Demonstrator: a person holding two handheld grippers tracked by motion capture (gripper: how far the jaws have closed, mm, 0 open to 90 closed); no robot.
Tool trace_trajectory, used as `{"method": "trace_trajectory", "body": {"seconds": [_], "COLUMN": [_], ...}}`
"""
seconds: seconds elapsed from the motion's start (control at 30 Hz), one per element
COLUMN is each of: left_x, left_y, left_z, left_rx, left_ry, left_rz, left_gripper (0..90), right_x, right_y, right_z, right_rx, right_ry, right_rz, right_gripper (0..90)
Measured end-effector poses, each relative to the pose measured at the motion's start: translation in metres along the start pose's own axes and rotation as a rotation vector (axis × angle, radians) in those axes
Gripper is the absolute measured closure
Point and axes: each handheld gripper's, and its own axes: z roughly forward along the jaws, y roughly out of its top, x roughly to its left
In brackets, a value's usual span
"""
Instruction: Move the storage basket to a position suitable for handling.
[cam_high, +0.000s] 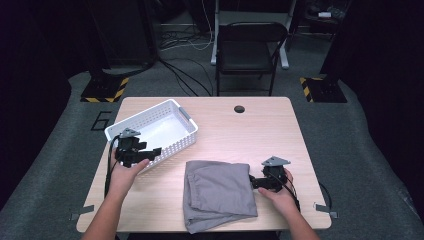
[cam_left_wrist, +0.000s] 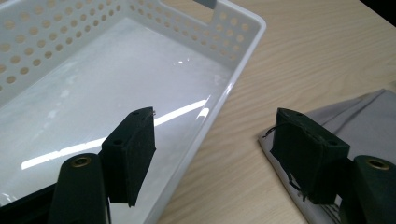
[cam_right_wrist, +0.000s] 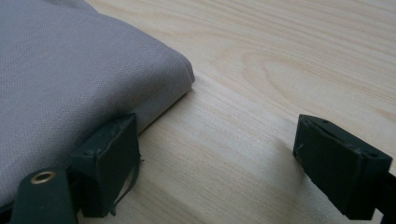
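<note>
My left gripper (cam_high: 150, 151) and right gripper (cam_high: 255, 182) are matte black blocks, each topped by a grey three-cornered plate and trailing a black cable down past my bare forearms. My jaws are thick black arms ending in square rubbery pads (cam_left_wrist: 133, 154), with a brass-ringed screw hole in each arm and small screw dimples along the pad edges. Loose threads fray from some pads.

dim room, glare inside basket (cam_left_wrist: 140, 84)
</note>
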Motion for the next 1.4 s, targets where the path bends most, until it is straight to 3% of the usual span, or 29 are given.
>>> {"method": "trace_trajectory", "body": {"seconds": [0.2, 0.57, 0.87, 1.07, 1.4], "left_x": [0.01, 0.022, 0.034, 0.043, 0.052], "left_y": [0.005, 0.006, 0.003, -0.002, -0.011], "left_z": [0.0, 0.004, -0.003, -0.011, -0.02], "left_rx": [-0.023, -0.006, -0.019, -0.028, -0.031], "left_ry": [0.031, 0.104, 0.132, 0.176, 0.241], "left_rz": [-0.047, -0.06, -0.094, -0.124, -0.137], "left_gripper": [29.8, 29.9, 31.3, 31.2, 30.9], "right_x": [0.0, 0.0, 0.0, 0.0, 0.0], "right_y": [0.0, 0.0, 0.0, 0.0, 0.0], "right_z": [0.0, 0.0, 0.0, 0.0, 0.0], "right_rx": [0.0, 0.0, 0.001, 0.006, 0.006], "right_ry": [0.0, 0.001, 0.003, 0.005, 0.007], "right_rz": [-0.002, -0.002, -0.003, -0.001, -0.003], "right_gripper": [13.8, 13.8, 13.7, 13.7, 13.7]}}
